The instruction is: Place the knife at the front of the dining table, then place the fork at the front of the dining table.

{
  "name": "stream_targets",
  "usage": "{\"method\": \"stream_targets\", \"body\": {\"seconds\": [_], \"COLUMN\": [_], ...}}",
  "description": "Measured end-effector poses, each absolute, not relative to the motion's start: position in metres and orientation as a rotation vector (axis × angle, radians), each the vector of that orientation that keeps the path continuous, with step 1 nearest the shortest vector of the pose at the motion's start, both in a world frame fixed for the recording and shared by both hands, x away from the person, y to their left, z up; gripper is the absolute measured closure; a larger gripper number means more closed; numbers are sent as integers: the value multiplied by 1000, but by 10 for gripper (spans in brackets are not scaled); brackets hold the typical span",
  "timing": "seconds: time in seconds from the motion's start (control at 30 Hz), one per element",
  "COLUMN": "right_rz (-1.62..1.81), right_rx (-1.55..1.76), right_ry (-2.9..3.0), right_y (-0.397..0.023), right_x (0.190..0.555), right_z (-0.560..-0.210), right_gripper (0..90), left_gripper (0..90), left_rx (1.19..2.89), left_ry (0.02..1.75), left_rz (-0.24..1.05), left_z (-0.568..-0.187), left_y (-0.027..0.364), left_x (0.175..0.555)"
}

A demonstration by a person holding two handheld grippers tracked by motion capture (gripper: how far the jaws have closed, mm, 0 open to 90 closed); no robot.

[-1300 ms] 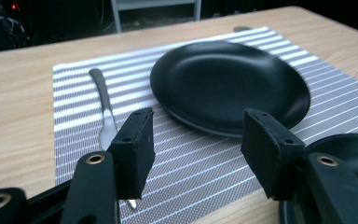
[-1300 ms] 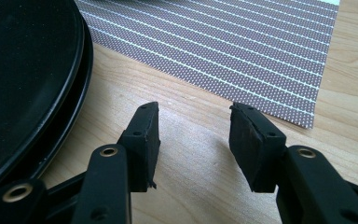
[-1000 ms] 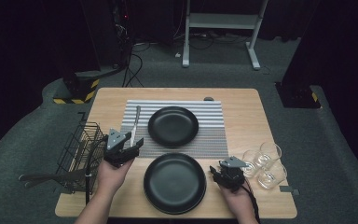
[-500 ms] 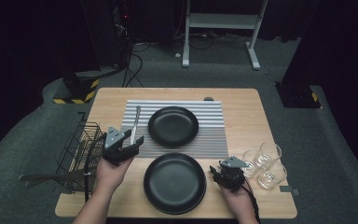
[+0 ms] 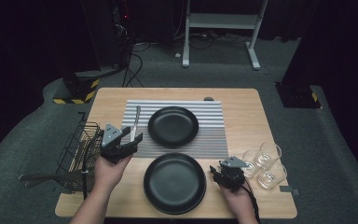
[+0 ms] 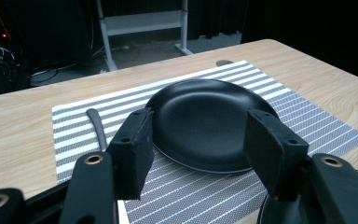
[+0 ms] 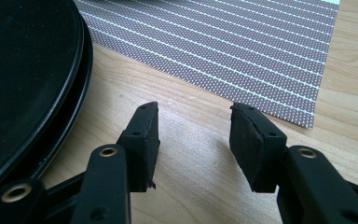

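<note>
Nothing changes: both hand-held grippers hold their places, empty.
My left hand-held gripper (image 5: 129, 138) hovers wide open over the mat's left edge, beside the knife (image 5: 134, 122); my right hand-held gripper (image 5: 220, 171) rests half-open near the surface's front edge, beside the near plate (image 5: 175, 183).

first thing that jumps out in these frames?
Two black plates: one centred on the striped placemat, a larger one at the near table edge between both hands. The left gripper hovers open beside the knife on the mat's left side; the right gripper rests open by the three clear glasses.
</note>
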State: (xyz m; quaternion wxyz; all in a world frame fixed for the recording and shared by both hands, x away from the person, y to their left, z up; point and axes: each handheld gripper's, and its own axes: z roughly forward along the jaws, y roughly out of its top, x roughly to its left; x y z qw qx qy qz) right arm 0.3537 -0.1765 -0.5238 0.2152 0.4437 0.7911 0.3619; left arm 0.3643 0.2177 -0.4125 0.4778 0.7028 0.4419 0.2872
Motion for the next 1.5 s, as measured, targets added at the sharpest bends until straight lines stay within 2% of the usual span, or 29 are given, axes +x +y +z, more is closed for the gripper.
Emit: {"method": "stream_targets", "body": {"seconds": [1.5], "right_rz": [1023], "right_rx": [1235], "right_ry": [2193], "right_y": [-177], "right_x": [354], "right_z": [-524], "right_gripper": [525], "left_gripper": [428], "left_rx": [1637], "left_ry": [1097], "left_rz": [792], "left_z": [-369], "left_y": [251], "left_x": [360]}}
